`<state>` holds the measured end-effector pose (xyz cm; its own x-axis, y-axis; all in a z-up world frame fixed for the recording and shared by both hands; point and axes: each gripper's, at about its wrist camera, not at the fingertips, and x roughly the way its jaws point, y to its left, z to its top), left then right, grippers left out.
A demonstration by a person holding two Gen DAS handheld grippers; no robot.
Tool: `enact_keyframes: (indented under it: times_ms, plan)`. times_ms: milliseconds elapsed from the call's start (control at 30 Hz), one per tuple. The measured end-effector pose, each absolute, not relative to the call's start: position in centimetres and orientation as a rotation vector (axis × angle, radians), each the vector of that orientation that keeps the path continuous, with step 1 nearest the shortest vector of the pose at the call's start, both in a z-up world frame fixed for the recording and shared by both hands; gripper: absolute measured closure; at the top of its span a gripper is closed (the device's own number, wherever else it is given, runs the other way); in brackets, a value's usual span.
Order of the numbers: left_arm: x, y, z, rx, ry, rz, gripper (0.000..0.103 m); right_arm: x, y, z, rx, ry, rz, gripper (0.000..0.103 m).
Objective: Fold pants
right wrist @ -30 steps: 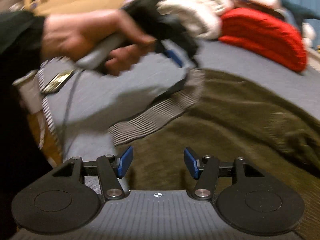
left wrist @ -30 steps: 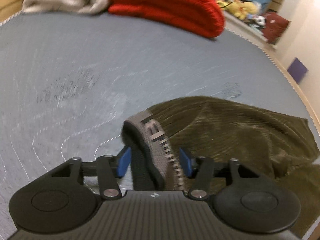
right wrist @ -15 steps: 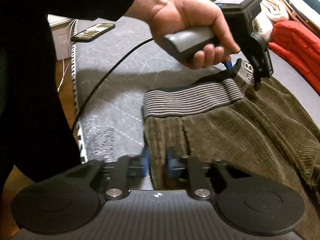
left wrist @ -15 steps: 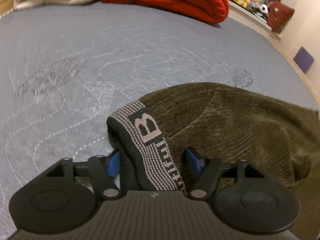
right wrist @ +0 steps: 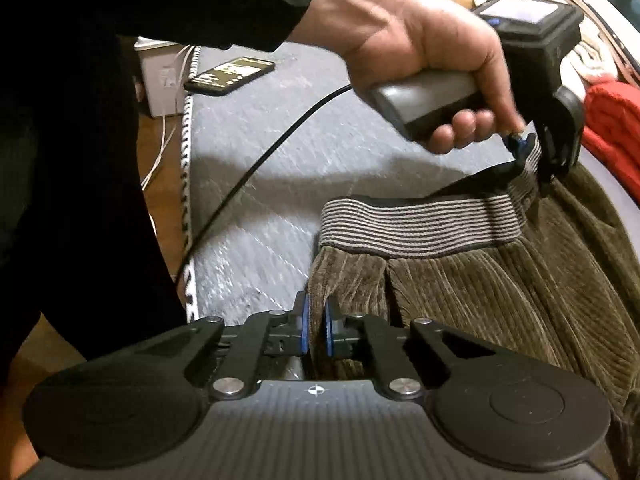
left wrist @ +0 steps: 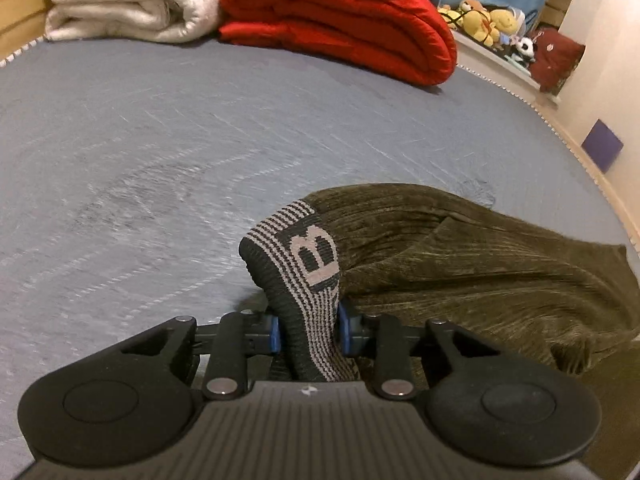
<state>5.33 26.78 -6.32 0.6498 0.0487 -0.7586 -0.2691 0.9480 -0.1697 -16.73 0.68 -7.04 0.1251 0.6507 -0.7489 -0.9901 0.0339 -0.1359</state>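
Olive corduroy pants (left wrist: pixel 460 264) with a grey striped waistband (left wrist: pixel 308 264) lie on a grey mattress (left wrist: pixel 160 140). My left gripper (left wrist: pixel 309 330) has its jaws closing, and the blue pads press a raised fold of the waistband from both sides. The right wrist view shows that same gripper (right wrist: pixel 532 152), held by a hand (right wrist: pixel 420 40), lifting the far end of the waistband (right wrist: pixel 420 224). My right gripper (right wrist: pixel 317 332) is shut on the near corner of the corduroy (right wrist: pixel 500 300), just under the band.
A folded red blanket (left wrist: pixel 340 20) and a white one (left wrist: pixel 128 4) lie at the mattress's far end, with stuffed toys (left wrist: pixel 480 20) behind. A phone (right wrist: pixel 230 76) rests near the mattress's left edge. A black cable (right wrist: pixel 260 160) trails across it. A dark sleeve fills the left.
Both grippers went from open to closed. The left closed on the waistband fold. The right swung over to the pants' near corner and shut on the corduroy.
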Motion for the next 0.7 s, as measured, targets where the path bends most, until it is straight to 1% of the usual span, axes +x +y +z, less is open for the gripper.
enact_keyframes:
  times_ms: [167,267,333,400,433,467,500,533,567,700]
  plan:
    - [5.1,27.5,-6.5,-0.314,0.878,0.247,0.074,-17.6,1.4,-7.1,-0.714,0.563,1.412,0.096]
    - [5.4,26.8,-6.3,-0.277,0.878,0.258,0.073,-17.7,1.0,-6.9,-0.685,0.537,1.406,0.095]
    - [6.0,26.3,-6.6,-0.208,0.905,0.256,0.064,-17.3,0.6,-6.7,-0.636,0.54,1.366,0.095]
    - [6.2,25.6,-7.1,-0.132,0.955,0.266,0.057,-16.8,0.2,-6.7,-0.611,0.556,1.305,0.09]
    - [6.0,25.6,-7.3,-0.109,0.966,0.281,0.055,-16.7,-0.1,-6.7,-0.621,0.546,1.271,0.082]
    - [5.8,25.8,-7.2,-0.102,0.961,0.298,0.046,-16.7,-0.6,-6.7,-0.635,0.523,1.225,0.053]
    - [5.5,26.1,-6.9,-0.11,0.947,0.313,0.044,-16.6,-1.3,-6.5,-0.638,0.489,1.183,0.029]
    - [5.2,26.3,-6.3,-0.12,0.929,0.326,0.044,-16.5,-1.9,-6.2,-0.632,0.464,1.159,0.023]
    - [4.9,26.3,-5.8,-0.124,0.911,0.33,0.044,-16.1,-2.7,-5.8,-0.617,0.454,1.138,0.021]
    - [3.6,25.0,-3.3,-0.132,0.838,0.267,0.044,-13.6,-5.7,-4.4,-0.51,0.487,1.05,0.021]
